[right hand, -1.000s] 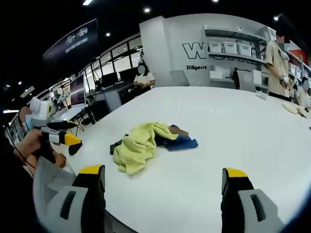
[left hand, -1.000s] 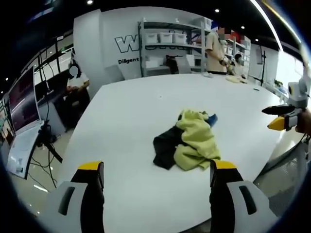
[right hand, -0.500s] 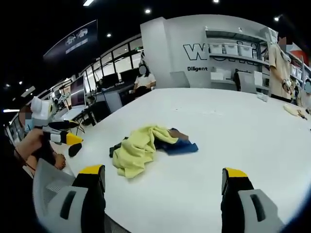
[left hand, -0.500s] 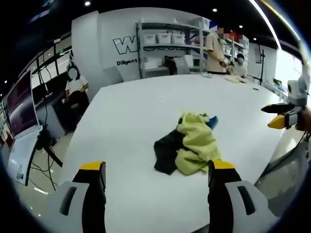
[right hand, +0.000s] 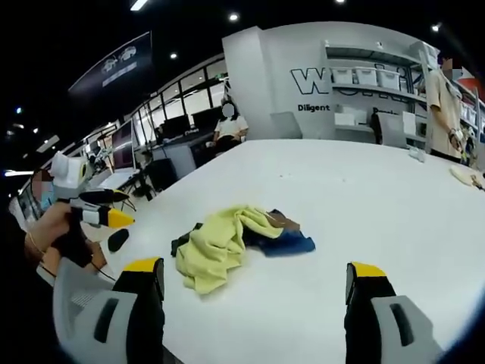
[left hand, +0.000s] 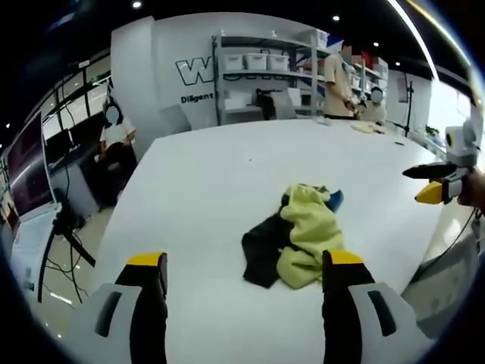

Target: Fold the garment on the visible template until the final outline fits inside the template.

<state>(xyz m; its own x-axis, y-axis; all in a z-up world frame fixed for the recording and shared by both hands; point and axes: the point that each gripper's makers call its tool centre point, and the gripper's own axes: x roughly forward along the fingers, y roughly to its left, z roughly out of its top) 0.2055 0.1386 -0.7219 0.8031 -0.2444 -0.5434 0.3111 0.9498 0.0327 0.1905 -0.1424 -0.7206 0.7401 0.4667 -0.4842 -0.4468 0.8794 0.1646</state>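
Observation:
A crumpled pile of garments lies on the white table [left hand: 197, 182]: a yellow-green one [left hand: 307, 235] on top, a black one [left hand: 261, 246] to its left and a blue bit [left hand: 333, 199] behind. In the right gripper view the yellow-green garment [right hand: 216, 246] covers the black piece [right hand: 180, 243] and the blue piece [right hand: 284, 243]. My left gripper [left hand: 241, 269] is open above the near table edge, short of the pile. My right gripper [right hand: 254, 277] is open too, nothing between its jaws. Each gripper shows in the other's view, the right gripper [left hand: 432, 182] and the left gripper [right hand: 102, 216], held off the table's edge.
Shelving with white bins [left hand: 261, 64] stands behind the table. People stand at the far right [left hand: 337, 80] and one sits at the left [left hand: 114, 136]. Small items [right hand: 462, 173] lie on the table's far end. Monitors and a tripod [left hand: 53, 227] are off the left side.
Both views have shifted slightly as the hands drifted; the pile sits a little lower and closer in each. Garments have not moved. Both grippers remain open.

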